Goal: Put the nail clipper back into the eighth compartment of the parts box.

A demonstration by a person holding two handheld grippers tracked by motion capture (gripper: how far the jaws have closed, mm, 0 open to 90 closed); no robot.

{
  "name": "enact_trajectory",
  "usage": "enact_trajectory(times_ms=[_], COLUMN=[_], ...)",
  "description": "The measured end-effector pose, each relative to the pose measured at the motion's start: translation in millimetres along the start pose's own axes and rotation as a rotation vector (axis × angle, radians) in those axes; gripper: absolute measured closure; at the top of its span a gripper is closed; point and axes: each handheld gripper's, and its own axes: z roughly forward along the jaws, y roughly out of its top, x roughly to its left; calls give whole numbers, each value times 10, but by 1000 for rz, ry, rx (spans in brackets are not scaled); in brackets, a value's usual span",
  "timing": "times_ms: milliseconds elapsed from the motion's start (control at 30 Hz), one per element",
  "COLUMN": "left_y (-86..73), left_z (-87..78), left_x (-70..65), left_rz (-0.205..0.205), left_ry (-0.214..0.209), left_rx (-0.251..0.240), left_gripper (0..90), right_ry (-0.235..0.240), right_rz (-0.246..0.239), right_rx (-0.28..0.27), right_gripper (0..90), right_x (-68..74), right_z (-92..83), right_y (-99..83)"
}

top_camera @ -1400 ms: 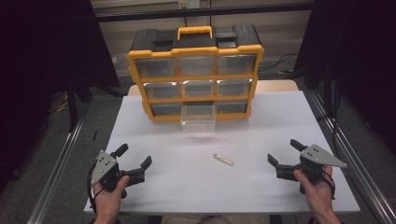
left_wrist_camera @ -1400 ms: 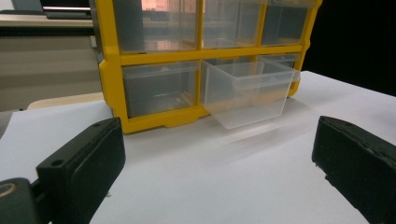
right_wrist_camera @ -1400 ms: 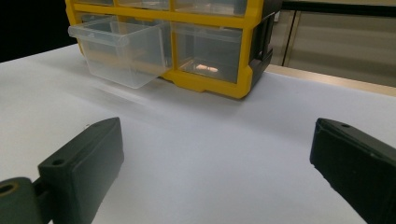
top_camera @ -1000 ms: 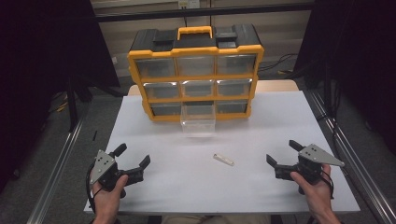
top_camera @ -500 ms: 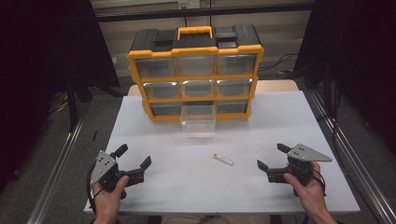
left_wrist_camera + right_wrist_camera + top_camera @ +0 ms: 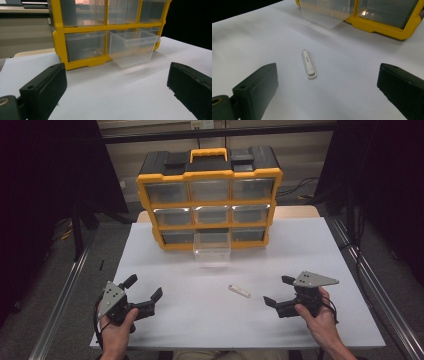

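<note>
Left tongs (image 6: pixel 146 294) low over near-left part of white surface (image 6: pixel 200 320), jaws wide apart, nothing between, aimed toward yellow drawer cabinet (image 6: pixel 209 195). Left hand (image 6: pixel 114 326) grips from below. Right tongs (image 6: pixel 280 291) near front-right, jaws wide apart, pointed left toward small white stick (image 6: pixel 308 64). Right hand (image 6: pixel 320 320) wrapped around handle. Stick flat on surface, between both tongs, apart from each. Clear drawer (image 6: pixel 212 248) pulled out at cabinet bottom middle.

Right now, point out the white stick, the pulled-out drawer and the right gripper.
white stick (image 6: pixel 308 65), right gripper view, middle of its body.
pulled-out drawer (image 6: pixel 212 248), high view, clear front wall.
right gripper (image 6: pixel 281 291), high view, between its fingertips.
</note>
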Motion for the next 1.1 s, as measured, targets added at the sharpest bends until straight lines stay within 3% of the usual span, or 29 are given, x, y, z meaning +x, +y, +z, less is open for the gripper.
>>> enact_trajectory(times_ms=[133, 233, 300, 533, 667, 700, 967, 1033, 1100], left_y=[2, 8, 3, 7, 8, 9, 4, 8, 7], left_z=[1, -8, -3, -9, -7, -9, -15, -15, -16], left_x=[1, 14, 26, 20, 14, 24, 27, 22, 25], left_rz=[0, 2, -3, 2, -7, 6, -6, 2, 11], left_ry=[1, 7, 5, 6, 1, 0, -4, -9, -10], left_rx=[-1, -6, -8, -2, -16, -18, -22, -21, -15], left_gripper=[28, 29, 29, 29, 29, 29, 30, 30, 30], right_ry=[44, 72, 119, 193, 212, 235, 247, 244, 254], right_rz=[-11, 4, 25, -14, -14, -14, -43, -81, -81], right_rx=[22, 45, 53, 84, 104, 138, 206, 251, 273], right_gripper=[16, 25, 19, 71, 74, 96, 95, 96, 76], right_x=[35, 61, 87, 178, 190, 199, 223, 225, 216], right_z=[103, 168, 206, 385, 477, 536, 729, 810, 862], right_y=[63, 108, 141, 300, 365, 410, 517, 540, 558])
